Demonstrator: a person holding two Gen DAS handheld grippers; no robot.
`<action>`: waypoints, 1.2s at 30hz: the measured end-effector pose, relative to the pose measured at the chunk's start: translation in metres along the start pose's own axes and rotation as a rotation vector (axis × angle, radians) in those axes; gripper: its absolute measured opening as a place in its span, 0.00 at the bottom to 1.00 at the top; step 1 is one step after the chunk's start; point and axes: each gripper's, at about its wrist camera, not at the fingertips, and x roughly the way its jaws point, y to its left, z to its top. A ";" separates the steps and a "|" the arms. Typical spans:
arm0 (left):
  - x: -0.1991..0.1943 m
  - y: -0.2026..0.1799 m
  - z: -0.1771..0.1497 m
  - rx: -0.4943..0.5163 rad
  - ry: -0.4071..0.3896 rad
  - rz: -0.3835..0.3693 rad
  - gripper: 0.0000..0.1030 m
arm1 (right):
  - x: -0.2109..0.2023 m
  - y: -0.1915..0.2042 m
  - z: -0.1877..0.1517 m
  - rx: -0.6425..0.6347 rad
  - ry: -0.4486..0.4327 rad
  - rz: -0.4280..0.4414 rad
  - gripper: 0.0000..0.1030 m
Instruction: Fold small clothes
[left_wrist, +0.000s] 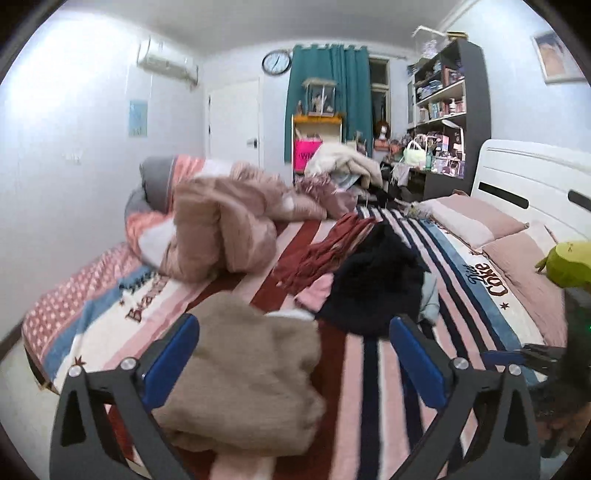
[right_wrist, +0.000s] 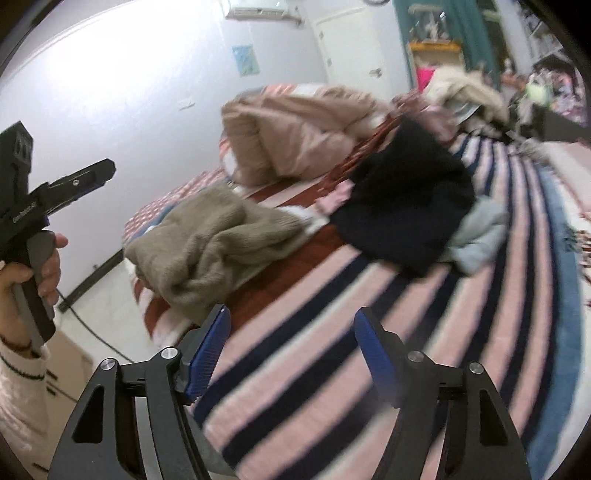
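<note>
place: home bedroom | evidence: bed (left_wrist: 461, 295) (striped blanket), curtain (left_wrist: 328, 92), bookshelf (left_wrist: 450, 110)

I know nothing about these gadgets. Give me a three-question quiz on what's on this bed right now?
1. True or false: the right gripper is clamped on a garment.
2. Which lies nearest the left gripper: A) black garment B) tan sweater C) red garment?
3. What word follows "Diet" on the striped blanket?

Key: 1 false, its jaws are apart with nothing between them. 2 B. 3 Coke.

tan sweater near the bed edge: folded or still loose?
Roughly folded. The tan sweater lies as a bunched, layered bundle on the striped blanket, not spread flat; neither gripper holds it.
</note>
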 end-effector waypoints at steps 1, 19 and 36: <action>-0.003 -0.016 -0.002 0.004 -0.016 -0.008 0.99 | -0.015 -0.008 -0.006 0.001 -0.024 -0.031 0.70; -0.003 -0.188 -0.039 0.067 -0.051 -0.107 0.99 | -0.163 -0.065 -0.063 -0.044 -0.284 -0.545 0.99; -0.012 -0.189 -0.034 0.071 -0.098 -0.099 0.99 | -0.175 -0.064 -0.061 -0.027 -0.345 -0.563 0.99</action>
